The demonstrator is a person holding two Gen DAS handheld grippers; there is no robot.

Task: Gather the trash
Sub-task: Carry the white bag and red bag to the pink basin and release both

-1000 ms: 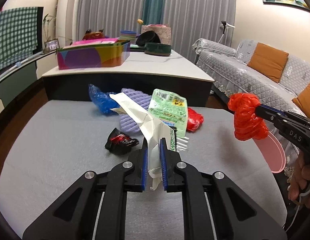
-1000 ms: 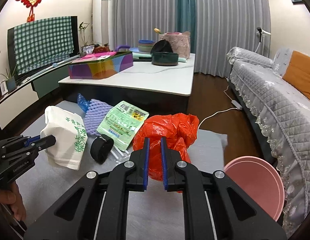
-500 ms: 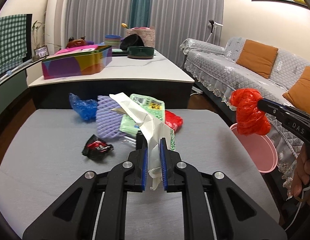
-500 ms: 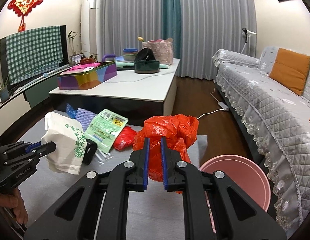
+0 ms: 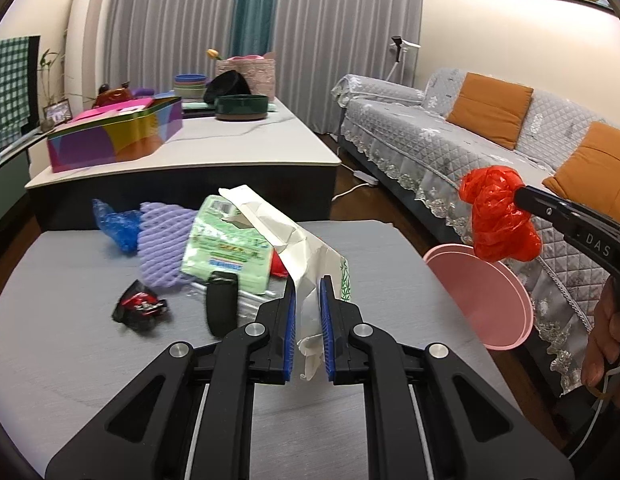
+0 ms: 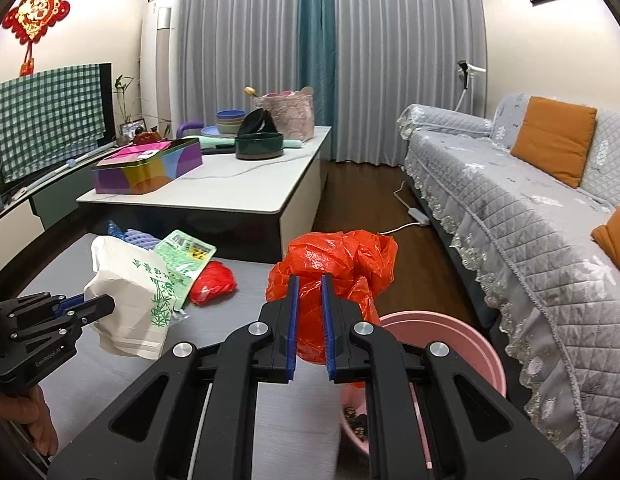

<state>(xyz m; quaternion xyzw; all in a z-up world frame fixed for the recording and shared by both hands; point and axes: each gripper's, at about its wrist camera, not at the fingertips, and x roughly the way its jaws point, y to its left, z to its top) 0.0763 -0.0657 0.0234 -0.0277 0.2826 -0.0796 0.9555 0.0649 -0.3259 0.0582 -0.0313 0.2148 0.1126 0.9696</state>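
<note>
Blue pads on the right claw (image 6: 309,320) are pinching a crumpled red plastic bag (image 6: 334,276), and it's hanging over the near rim of the pink bin (image 6: 466,344) that sits on the floor between the desk (image 6: 109,380) and the sofa (image 6: 530,216). Left claw (image 5: 307,316) is likewise clamped down, on a white paper bag with green bamboo print (image 5: 293,240), held up over the right part of the desk.

What's changed over the last second: both hands have swung to the right, toward the bin. A second ago only a sliver of pink showed at the edge of each view, and now the whole mouth is visible, with the red bag nearly above it. Neither grip has changed at all.

So my read is we're in the carry phase, two pieces on their way at once. The red bag looks about ready to drop; the paper bag has a bit further to go.

Left behind on the desk: a green snack packet (image 5: 225,246), purple foam netting (image 5: 165,240), a blue plastic scrap (image 5: 117,220), a small red-and-black wrapper (image 5: 139,306), a black cylinder thing (image 5: 221,308) and another red wad (image 6: 211,282). Plenty of trips left.
</note>
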